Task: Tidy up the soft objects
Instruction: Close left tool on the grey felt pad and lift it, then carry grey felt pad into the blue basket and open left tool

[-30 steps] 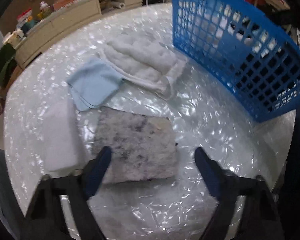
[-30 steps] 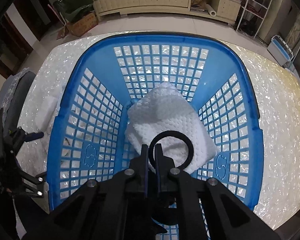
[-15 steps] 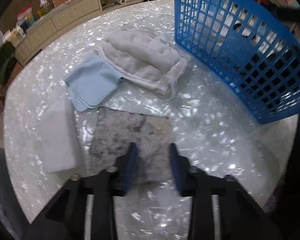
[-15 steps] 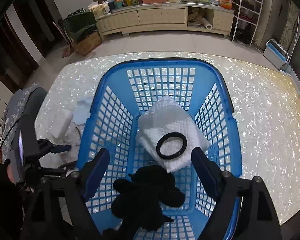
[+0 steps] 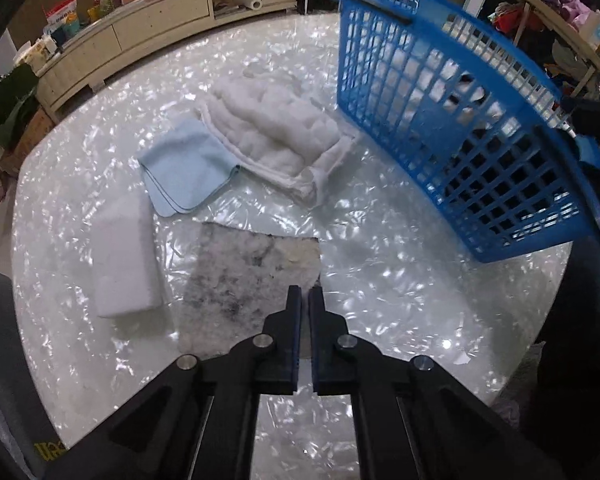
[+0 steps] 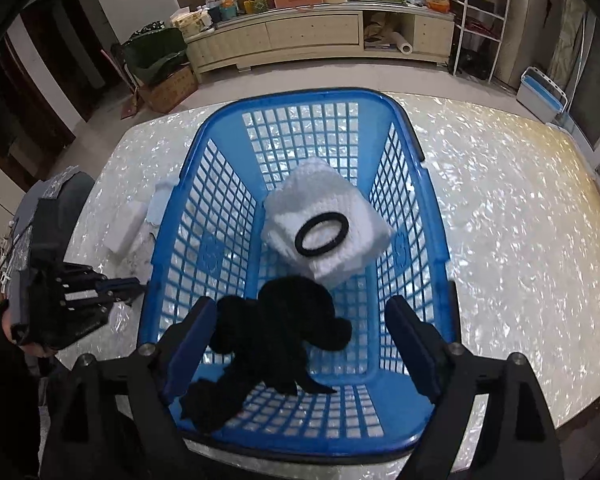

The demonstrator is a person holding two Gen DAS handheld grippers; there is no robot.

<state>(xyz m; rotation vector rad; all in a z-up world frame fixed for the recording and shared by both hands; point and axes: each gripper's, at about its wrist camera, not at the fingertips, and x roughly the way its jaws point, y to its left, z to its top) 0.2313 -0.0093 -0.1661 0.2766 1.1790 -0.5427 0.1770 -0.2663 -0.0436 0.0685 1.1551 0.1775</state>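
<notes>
- Pearly white table (image 5: 400,280) carries a blue basket (image 6: 432,216).
- Mottled grey cloth (image 5: 252,268), flat, long axis running away from the camera, pinched by the closed left gripper (image 5: 305,300).
- Right gripper (image 6: 300,332) gapes wide, holding nothing, over the basket.

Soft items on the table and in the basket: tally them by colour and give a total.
White: 3 — quilted white pad, white foam block, folded white waffle towel
Light blue: 1 — folded light blue cloth
Mottled grey: 1 — mottled grey fuzzy cloth
Black: 2 — black fabric piece, black hair ring
Total: 7
</notes>
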